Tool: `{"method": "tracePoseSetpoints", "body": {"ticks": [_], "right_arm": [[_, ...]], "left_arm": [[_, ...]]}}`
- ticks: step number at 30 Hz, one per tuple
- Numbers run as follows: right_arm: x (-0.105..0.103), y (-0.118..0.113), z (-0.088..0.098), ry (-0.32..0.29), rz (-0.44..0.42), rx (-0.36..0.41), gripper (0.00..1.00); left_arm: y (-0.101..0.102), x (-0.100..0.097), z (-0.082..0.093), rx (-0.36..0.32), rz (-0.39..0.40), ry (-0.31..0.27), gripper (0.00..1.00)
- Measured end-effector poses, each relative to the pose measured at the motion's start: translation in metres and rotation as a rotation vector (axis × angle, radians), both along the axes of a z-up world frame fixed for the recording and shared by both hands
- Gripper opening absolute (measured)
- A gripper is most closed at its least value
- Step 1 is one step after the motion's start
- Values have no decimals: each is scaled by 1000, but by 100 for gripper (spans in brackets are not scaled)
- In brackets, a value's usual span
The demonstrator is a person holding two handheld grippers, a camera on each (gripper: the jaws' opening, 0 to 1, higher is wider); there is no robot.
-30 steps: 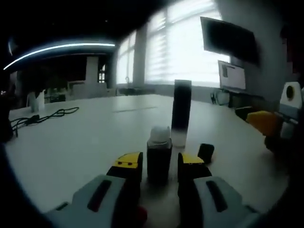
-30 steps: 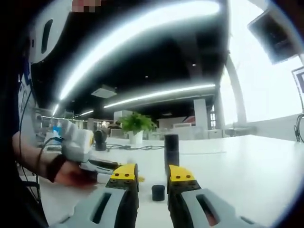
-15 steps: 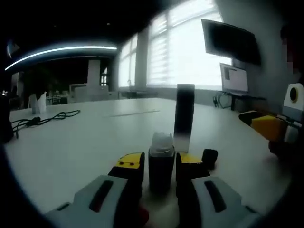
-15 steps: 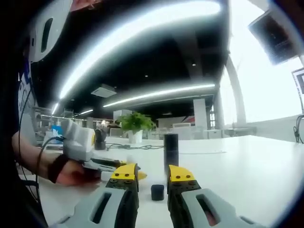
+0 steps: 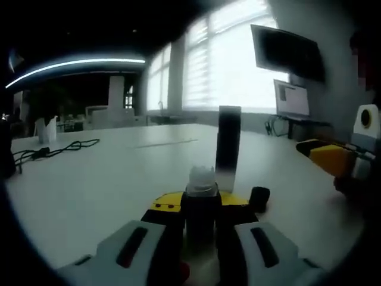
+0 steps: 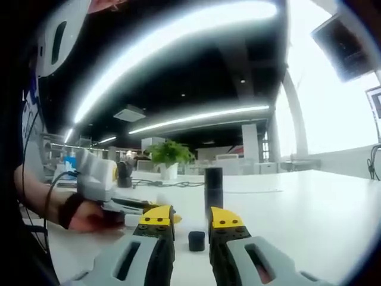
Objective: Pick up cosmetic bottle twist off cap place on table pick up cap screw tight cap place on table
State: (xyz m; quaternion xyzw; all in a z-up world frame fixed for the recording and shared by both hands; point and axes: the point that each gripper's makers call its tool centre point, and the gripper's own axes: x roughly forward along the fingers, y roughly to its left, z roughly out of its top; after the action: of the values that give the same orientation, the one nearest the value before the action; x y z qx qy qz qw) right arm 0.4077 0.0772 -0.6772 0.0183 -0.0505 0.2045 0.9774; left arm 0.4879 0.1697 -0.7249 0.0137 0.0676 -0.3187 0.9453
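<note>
Left hand-held gripper [image 5: 200, 205] clamps the uncapped cosmetic bottle [image 5: 200, 202] steady; right hand-held gripper [image 6: 189, 226], released, brackets the cap [image 6: 196, 240] at 12 o'clock.

Left gripper view: we sit low over desk [image 5: 89, 190], facing bright windows, very near small bottle [image 5: 201, 205] between jaws. Right gripper view: we look low across desk [image 6: 309, 208] toward plant [image 6: 169, 154]. Both share tall dark cylinder [image 5: 227, 146] [image 6: 213, 187] and small black cap [image 5: 259, 197] [image 6: 196, 240].
</note>
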Motion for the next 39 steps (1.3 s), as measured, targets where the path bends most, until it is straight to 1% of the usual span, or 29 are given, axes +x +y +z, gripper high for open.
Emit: {"method": "tracePoseSetpoints", "body": {"ticks": [5,6,10,12,13,15,17,22,24,25,28,32,33,34,35,36,37,38,39], "right_arm": [[0,0,0,-1,-2,2,16],[0,0,0,-1,-3,0,16],[-1,1,0,-5,-2,-9,16],[0,1,0,-4,-5,-13,16],[0,1,0,-4,-3,-8,16],[0,0,0,-2,-5,-10,15],[0,1,0,-2,-4,-11,15],[1,0,-2,2,-8,-15,15],[2,-1,-2,5,-11,-13,15],[2,-2,-3,7,-10,-9,15],[2,-4,-1,13,-12,16,12],[2,-3,-3,17,-10,4,12],[2,-3,-4,17,-10,-1,12],[3,-2,-4,18,-10,-5,12],[3,-2,-5,19,-11,-7,12],[3,-2,-5,19,-11,-7,12],[3,-2,-5,21,-12,-9,12],[3,-2,-6,22,-13,-13,12],[4,-2,-6,24,-15,-17,12]], "left_arm": [[-3,-6,5,-20,-38,-14,10],[-2,-7,6,-12,-41,-20,10],[3,-8,11,-23,-60,-28,9],[6,-9,18,-42,-72,-40,9],[4,-12,22,-66,-94,-42,9],[3,-15,27,-72,-114,-60,9],[0,-20,32,-70,-148,-85,9],[-5,-33,41,-86,-208,-97,9],[-6,-40,44,-92,-235,-110,9],[-6,-44,46,-105,-248,-111,9],[0,-54,49,-124,-265,-115,9],[8,-63,48,-143,-279,-102,9],[11,-67,47,-128,-289,-128,9],[12,-68,46,-121,-292,-139,9],[14,-71,44,-124,-296,-138,9],[11,-76,42,-161,-331,-105,9],[12,-78,40,-195,-336,-81,9],[13,-79,40,-170,-345,-103,9],[10,-84,44,-148,-379,-157,9]]}}
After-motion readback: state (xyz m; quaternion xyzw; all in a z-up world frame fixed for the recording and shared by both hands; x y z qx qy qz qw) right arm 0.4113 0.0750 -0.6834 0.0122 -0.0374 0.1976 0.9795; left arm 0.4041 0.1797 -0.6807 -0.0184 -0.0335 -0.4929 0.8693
